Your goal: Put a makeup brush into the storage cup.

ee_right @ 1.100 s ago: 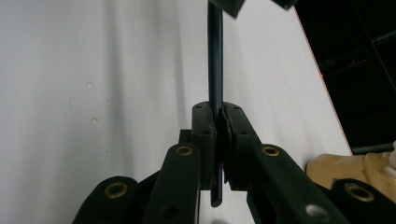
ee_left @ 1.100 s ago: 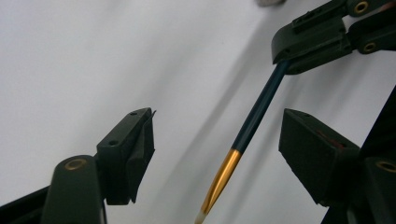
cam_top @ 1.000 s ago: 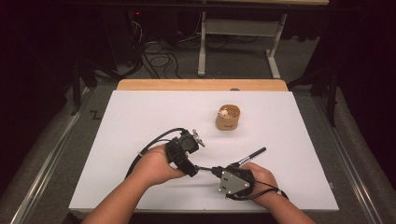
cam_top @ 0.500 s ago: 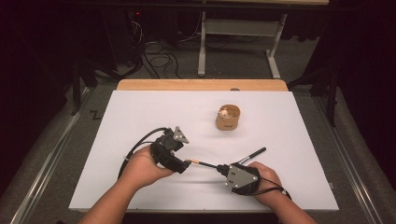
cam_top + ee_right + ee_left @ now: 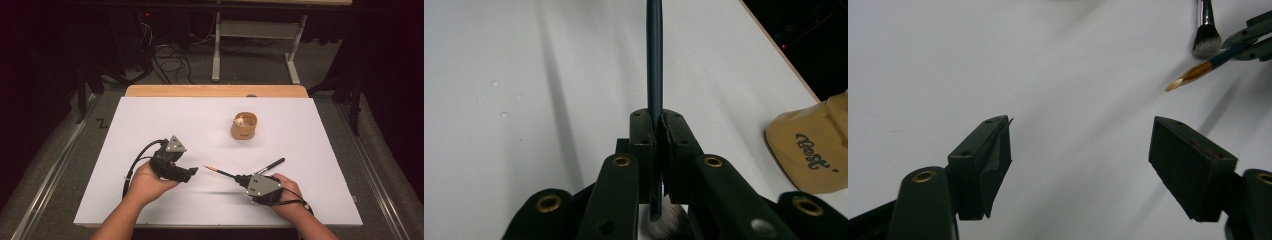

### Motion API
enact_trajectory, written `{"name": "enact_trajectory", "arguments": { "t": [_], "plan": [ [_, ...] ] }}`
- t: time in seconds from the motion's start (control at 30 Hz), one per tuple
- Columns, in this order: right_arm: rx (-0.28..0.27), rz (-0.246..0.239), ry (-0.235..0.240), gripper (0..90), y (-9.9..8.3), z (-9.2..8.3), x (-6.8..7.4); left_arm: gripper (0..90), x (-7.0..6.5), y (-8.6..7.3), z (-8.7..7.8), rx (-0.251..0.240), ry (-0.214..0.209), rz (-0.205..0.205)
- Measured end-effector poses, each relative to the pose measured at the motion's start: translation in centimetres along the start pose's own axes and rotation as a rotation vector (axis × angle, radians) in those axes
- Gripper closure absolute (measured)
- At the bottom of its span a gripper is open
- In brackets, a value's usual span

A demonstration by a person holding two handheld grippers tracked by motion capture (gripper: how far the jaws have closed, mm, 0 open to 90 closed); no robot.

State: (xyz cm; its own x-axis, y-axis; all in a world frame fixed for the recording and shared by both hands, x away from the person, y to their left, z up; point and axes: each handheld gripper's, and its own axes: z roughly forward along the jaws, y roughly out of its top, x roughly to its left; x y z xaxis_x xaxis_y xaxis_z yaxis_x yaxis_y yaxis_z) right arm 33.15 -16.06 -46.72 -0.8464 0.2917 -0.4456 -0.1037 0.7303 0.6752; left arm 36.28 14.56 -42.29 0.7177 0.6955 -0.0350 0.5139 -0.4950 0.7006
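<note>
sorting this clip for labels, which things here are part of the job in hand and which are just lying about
In the job:
- right gripper, shut on the thin brush
- thin brush, dark handle, orange ferrule, pale tip
- left gripper, jaws open, empty, close to the brush tip

Lying about:
- makeup brush flat on the table
- tan pouch with something small and pale inside
</note>
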Motion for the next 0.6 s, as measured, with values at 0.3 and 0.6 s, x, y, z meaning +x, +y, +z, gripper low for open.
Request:
{"name": "enact_trajectory", "arguments": {
  "t": [0.3, 0.6],
  "plan": [
    [-0.038, 0.097, 0.024, 86.5, -0.6, -0.2, -0.5, 26.9, 0.1, -2.5, 0.1, -0.179, 0.008, -0.062],
    [-0.087, 0.213, 0.048, 86.5, -1.4, -0.5, -1.5, 27.0, 0.9, -3.5, 1.3, -0.298, -0.006, -0.129]
  ]
}}
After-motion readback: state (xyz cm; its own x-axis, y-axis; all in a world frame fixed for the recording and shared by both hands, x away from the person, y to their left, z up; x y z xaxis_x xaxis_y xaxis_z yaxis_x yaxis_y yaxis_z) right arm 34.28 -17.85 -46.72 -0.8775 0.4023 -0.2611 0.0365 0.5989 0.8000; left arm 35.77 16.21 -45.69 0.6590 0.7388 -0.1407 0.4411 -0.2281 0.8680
